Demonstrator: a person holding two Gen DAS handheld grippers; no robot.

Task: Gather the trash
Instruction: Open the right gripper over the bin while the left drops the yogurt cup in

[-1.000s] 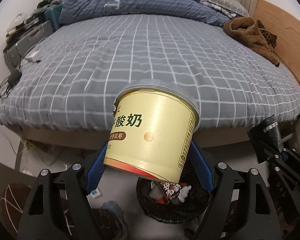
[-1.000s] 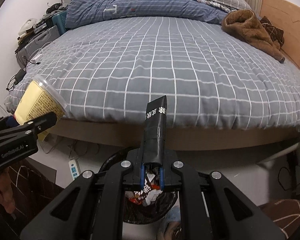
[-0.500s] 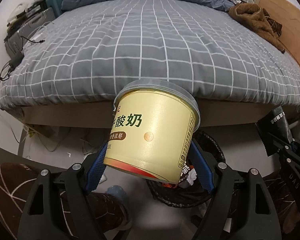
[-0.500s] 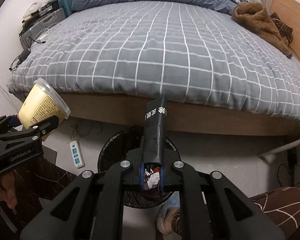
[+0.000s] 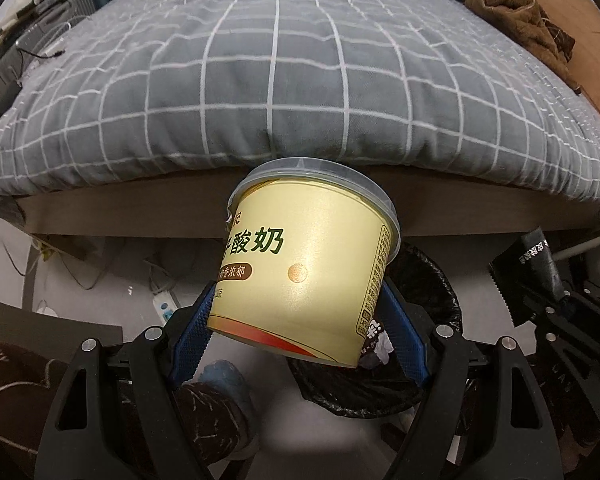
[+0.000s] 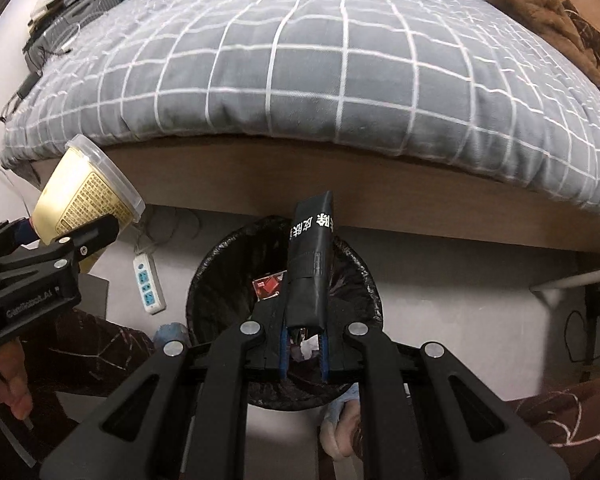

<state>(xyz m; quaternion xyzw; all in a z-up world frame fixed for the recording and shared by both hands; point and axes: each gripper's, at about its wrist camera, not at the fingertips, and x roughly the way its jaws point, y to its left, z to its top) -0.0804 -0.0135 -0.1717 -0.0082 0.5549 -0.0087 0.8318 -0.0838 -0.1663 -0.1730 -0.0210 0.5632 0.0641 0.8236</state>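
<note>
Left side first: the left claw [image 5: 296, 344] was clamped on one yellow yogurt tub [image 5: 308, 268], blue pads squeezing its sides low down near the base, clear lid on top. It hung tilted in the air in front of the bed [image 5: 284, 80], just left of the trash bin [image 5: 436, 284] and prob not quite over it yet. Looked like thin plastic or card, so light and a bit crushable imo. Smooth sides too, so gripping the lower wall like that seemed right, squeeze harder and it'd likely dent.

On the floor there was one white power strip [image 6: 149, 286], between the tub side and the bin.

Middle/right: the right claw [image 6: 305, 354] was shut tight on one black packet [image 6: 312, 268], held at its bottom end w/ the rest sticking straight up, right above the bin's opening. Flat, soft, nearly weightless by the look, so it'd prob flop or flutter when let go. Pinching the end was fine.

Count: 1 tub, 1 packet, 1 bin w/ black liner, already some wrappers in it (couldn't count those). Far right on the bed, one brown garment [image 6: 540, 4].
</note>
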